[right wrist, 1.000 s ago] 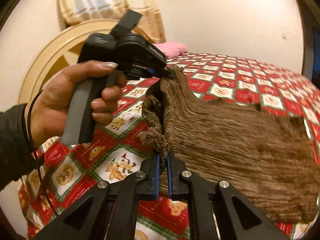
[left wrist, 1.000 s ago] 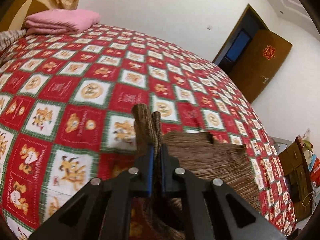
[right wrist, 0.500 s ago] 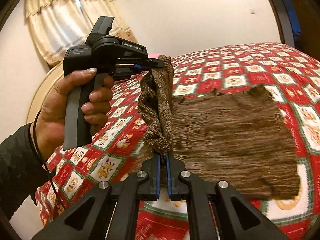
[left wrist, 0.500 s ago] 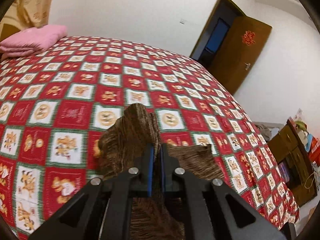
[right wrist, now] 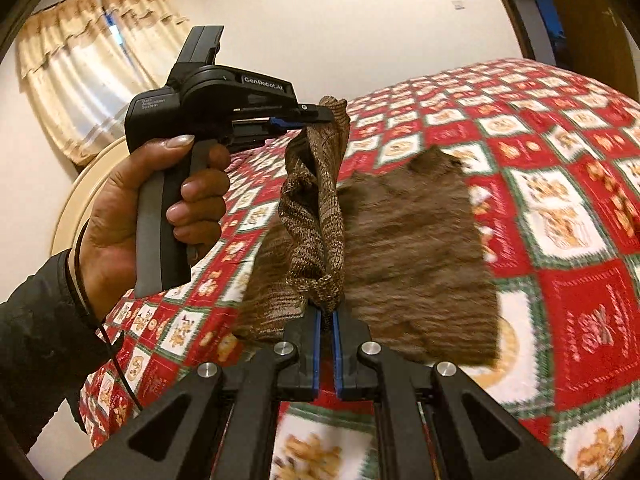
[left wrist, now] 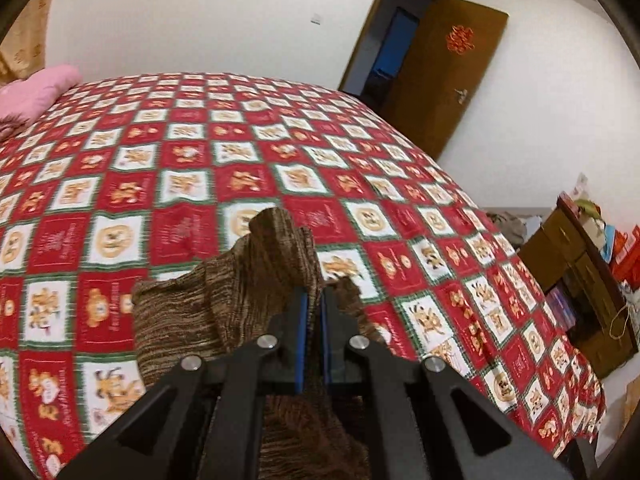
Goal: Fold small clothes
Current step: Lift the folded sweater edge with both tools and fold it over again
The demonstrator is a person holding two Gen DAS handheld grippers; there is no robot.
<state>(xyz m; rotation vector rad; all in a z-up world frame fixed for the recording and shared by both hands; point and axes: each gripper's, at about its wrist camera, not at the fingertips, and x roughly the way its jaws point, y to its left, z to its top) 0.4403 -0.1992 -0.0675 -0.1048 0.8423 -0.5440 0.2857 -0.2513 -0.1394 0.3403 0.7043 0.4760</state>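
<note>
A small brown knitted garment (right wrist: 404,248) lies partly on the red patterned bedspread (right wrist: 580,312). Its near edge is lifted and bunched between both grippers. My right gripper (right wrist: 327,314) is shut on one corner of the garment. My left gripper (left wrist: 313,300) is shut on the other corner of the garment (left wrist: 240,300); in the right wrist view the left gripper (right wrist: 316,114) is held by a hand, higher and farther out over the bed. The rest of the garment hangs and trails flat to the right.
The bedspread (left wrist: 200,168) covers a large bed. Pink pillows (left wrist: 32,92) lie at the headboard end. An open brown door (left wrist: 444,68) and cluttered wooden furniture (left wrist: 580,280) stand beyond the bed. Curtains (right wrist: 92,68) hang behind the headboard.
Both grippers have lifted the held edge of the garment and carried it across over the rest of the garment. More of the cloth now hangs off the bed surface.
</note>
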